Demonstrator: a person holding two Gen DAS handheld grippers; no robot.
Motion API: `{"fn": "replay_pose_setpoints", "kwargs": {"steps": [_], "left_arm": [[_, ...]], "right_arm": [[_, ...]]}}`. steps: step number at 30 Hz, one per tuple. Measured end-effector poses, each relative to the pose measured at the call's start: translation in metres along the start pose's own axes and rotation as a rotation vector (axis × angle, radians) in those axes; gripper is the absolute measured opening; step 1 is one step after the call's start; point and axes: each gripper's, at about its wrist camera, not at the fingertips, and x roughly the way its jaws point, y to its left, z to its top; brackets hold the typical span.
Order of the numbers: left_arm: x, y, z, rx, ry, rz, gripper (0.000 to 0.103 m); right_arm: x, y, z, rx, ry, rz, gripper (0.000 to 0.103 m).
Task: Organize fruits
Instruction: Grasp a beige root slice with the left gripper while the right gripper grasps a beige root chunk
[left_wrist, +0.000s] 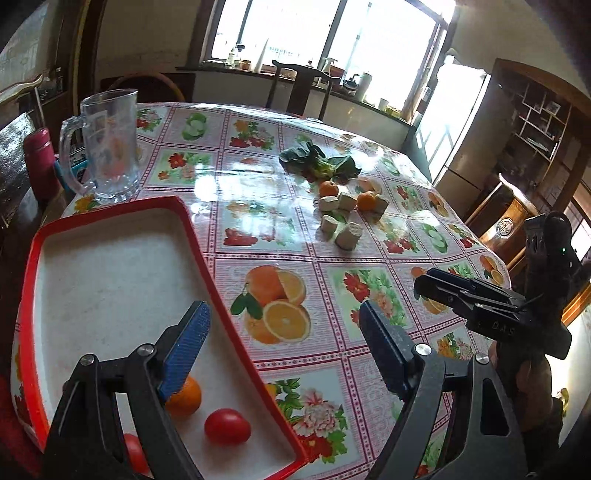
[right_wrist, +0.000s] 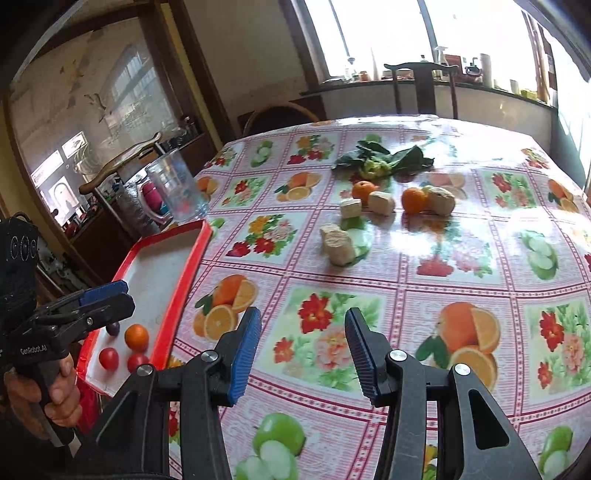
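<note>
Partly done: red tray (right_wrist: 162, 295) holds an orange (right_wrist: 136, 336), tomatoes and a small dark fruit. Two oranges (right_wrist: 413, 200) remain on the worktop (right_wrist: 406, 288) among tofu-like blocks. Left gripper (left_wrist: 284, 343) and right gripper (right_wrist: 303, 350) both released, empty.

Bare tablecloth (right_wrist: 369, 266) ahead; glass mug (left_wrist: 107, 147) beside tray (left_wrist: 199, 236) rim; cut chunks (right_wrist: 338, 242) crowd oranges (right_wrist: 413, 199).

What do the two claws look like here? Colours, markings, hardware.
Both are black plastic handheld units with angular, cut-out finger arms and silver pivot bolts. Left claw and right claw have blue ribbed pads on the inner faces. The left unit's body, seen from the right wrist, carries white "GenRobot.AI" lettering. The right unit shows a small green light. No cables or sleeves visible.
</note>
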Motion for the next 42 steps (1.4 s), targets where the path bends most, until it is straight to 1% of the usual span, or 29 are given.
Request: {"fn": "replay_pose_setpoints", "kwargs": {"steps": [4, 11, 16, 19, 24, 29, 32, 33, 35, 37, 38, 40, 41, 42], "left_arm": [[0.019, -0.021, 0.006, 0.031, 0.022, -0.030, 0.083], [0.046, -0.047, 0.012, 0.084, 0.049, -0.040, 0.083], [0.071, -0.061, 0.021, 0.110, 0.062, -0.030, 0.083], [0.088, -0.066, 0.026, 0.104, 0.078, -0.027, 0.083], [0.121, -0.075, 0.036, 0.117, 0.095, 0.001, 0.083], [0.146, -0.076, 0.045, 0.098, 0.096, 0.010, 0.083], [0.159, -0.076, 0.050, 0.091, 0.101, 0.017, 0.082], [0.163, -0.076, 0.051, 0.089, 0.104, 0.018, 0.079], [0.171, -0.076, 0.053, 0.085, 0.111, 0.021, 0.075], [0.178, -0.075, 0.054, 0.082, 0.121, 0.019, 0.064], [0.180, -0.075, 0.054, 0.086, 0.112, 0.024, 0.063], [0.181, -0.077, 0.054, 0.093, 0.106, 0.023, 0.049], [0.182, -0.077, 0.054, 0.091, 0.111, 0.015, 0.044], [0.181, -0.077, 0.054, 0.088, 0.114, 0.004, 0.034]], "right_arm": [[-0.002, -0.023, 0.004, 0.020, -0.003, -0.035, 0.050], [0.006, -0.053, 0.012, 0.037, -0.014, -0.061, 0.050], [0.028, -0.086, 0.031, 0.087, -0.005, -0.080, 0.049], [0.043, -0.104, 0.046, 0.108, -0.003, -0.093, 0.049], [0.073, -0.124, 0.071, 0.095, -0.008, -0.147, 0.048], [0.100, -0.138, 0.092, 0.080, 0.008, -0.157, 0.048], [0.117, -0.143, 0.098, 0.074, 0.023, -0.159, 0.048], [0.122, -0.145, 0.099, 0.073, 0.027, -0.170, 0.048], [0.128, -0.150, 0.102, 0.089, 0.039, -0.142, 0.039], [0.129, -0.149, 0.105, 0.077, 0.027, -0.144, 0.035], [0.129, -0.147, 0.105, 0.070, 0.027, -0.146, 0.032], [0.127, -0.144, 0.103, 0.057, 0.023, -0.153, 0.031], [0.125, -0.142, 0.101, 0.058, 0.018, -0.154, 0.031], [0.121, -0.141, 0.099, 0.060, 0.012, -0.152, 0.031]]}}
